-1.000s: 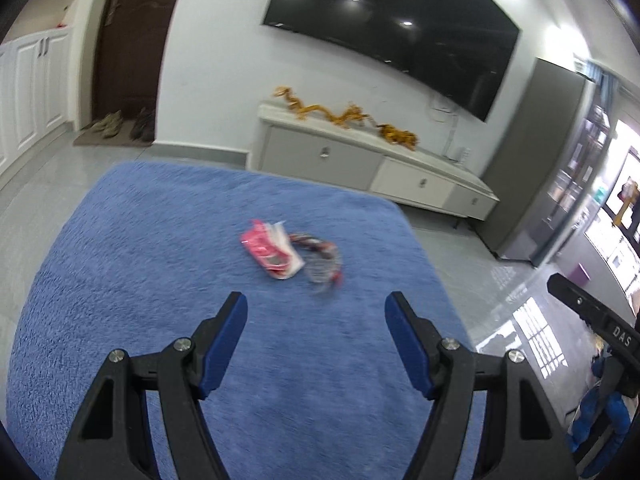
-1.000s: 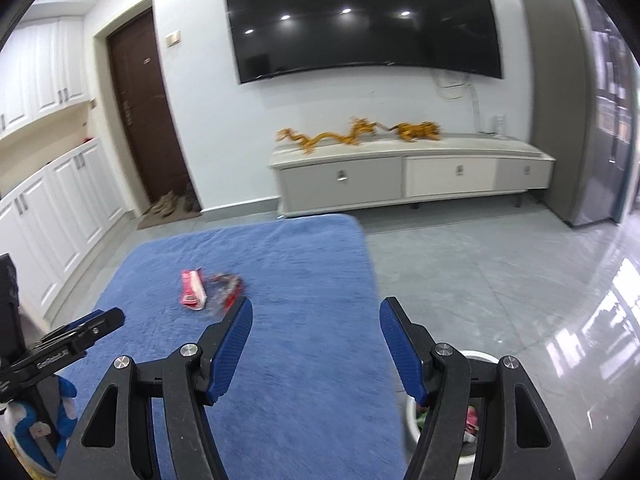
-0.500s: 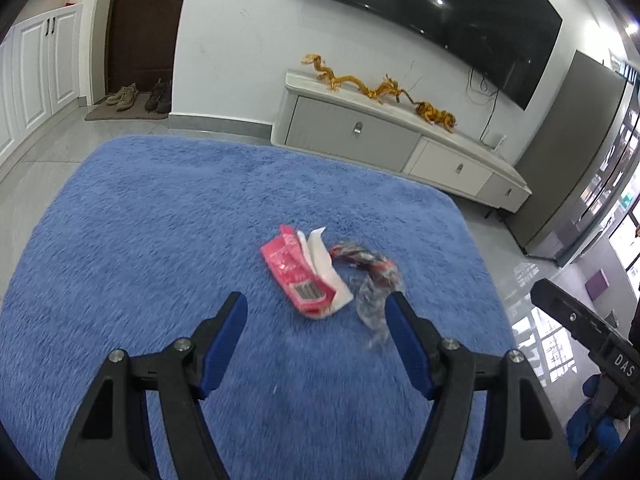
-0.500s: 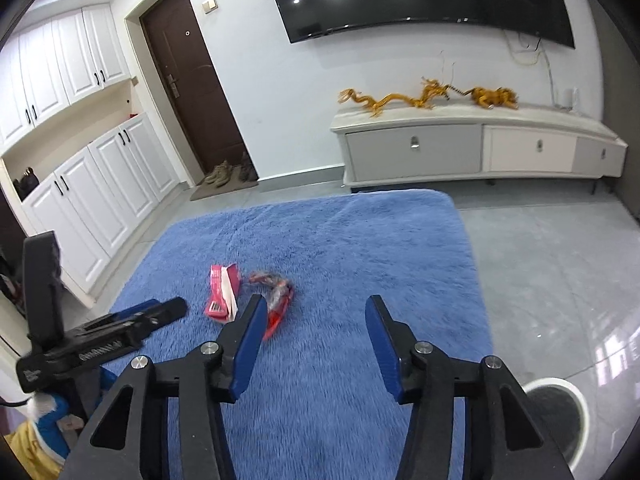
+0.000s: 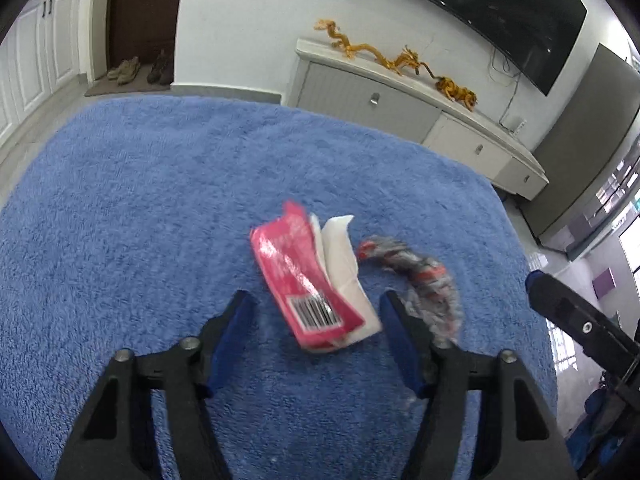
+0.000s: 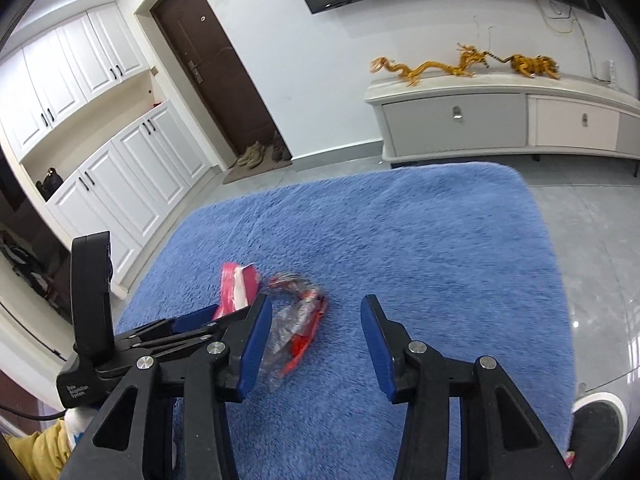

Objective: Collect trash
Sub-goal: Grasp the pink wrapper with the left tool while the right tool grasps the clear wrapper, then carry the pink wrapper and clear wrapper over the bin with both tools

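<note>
Currently, the left gripper (image 5: 316, 312) is brought low over the blue rug (image 5: 132, 208), its jaws closing yet released, with nothing pressed between the blue pads (image 5: 234, 332); the near end of the pink wrapper (image 5: 298, 280) with a barcode lies between the fingertips, not yet pinched. White paper (image 5: 340, 256) is tucked under that wrapper's right side. The right gripper (image 6: 314, 320) is likewise closing and empty, and the crumpled clear-and-red plastic wrapper (image 6: 296, 320) is seen just beside its left pad, inside the gap, still flat on the pile. Both pieces of trash lie close together, near the middle of the rug and well apart from its edges. One gripper appears to be lined up on each piece so that both can be lifted in one go. The soft pile may let the thin film slip beneath a pad. At the rug's near right corner, on the grey tiles, a white-rimmed bin (image 6: 600, 420) is partly seen, probably where the trash is meant to go.
</note>
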Demonstrator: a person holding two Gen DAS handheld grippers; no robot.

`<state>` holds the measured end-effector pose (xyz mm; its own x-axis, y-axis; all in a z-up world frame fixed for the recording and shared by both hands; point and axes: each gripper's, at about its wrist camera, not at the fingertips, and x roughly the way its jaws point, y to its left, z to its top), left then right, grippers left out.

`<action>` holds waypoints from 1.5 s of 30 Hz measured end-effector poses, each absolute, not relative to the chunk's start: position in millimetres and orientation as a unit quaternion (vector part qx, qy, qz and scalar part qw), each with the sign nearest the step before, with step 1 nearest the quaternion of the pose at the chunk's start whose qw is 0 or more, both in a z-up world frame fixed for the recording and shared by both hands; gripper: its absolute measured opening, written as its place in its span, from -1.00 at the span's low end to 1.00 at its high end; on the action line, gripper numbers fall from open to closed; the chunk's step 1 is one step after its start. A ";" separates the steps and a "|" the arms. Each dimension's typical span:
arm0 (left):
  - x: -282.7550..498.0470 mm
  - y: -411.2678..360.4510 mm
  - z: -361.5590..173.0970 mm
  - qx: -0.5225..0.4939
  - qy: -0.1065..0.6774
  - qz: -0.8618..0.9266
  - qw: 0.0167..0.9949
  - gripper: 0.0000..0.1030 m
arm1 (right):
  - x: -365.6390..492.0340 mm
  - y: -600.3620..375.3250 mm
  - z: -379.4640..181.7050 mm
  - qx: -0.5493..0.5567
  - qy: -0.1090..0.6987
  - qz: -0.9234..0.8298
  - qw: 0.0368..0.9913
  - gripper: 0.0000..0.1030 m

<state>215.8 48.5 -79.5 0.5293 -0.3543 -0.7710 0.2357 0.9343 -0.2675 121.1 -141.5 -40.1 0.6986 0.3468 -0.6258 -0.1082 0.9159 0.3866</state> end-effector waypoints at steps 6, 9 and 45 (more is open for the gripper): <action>215.8 62.6 -82.3 -0.085 0.451 -0.170 0.872 -0.39 | 139.7 -126.0 -54.7 0.165 0.388 0.142 0.895 -0.22; 214.3 68.0 -82.3 -0.092 0.449 -0.173 0.872 -0.42 | 150.5 -119.9 -64.5 0.166 0.403 0.145 0.888 -0.33; 52.7 117.4 26.5 -0.067 0.364 -0.227 0.901 -0.46 | -38.8 -152.7 14.0 0.178 0.329 0.048 0.926 -0.80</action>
<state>52.7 117.4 26.5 0.6317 -0.4579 -0.6256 0.3603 0.8879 -0.2861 -38.8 -152.7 14.0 0.7791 0.2062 -0.5919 0.0279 0.9320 0.3614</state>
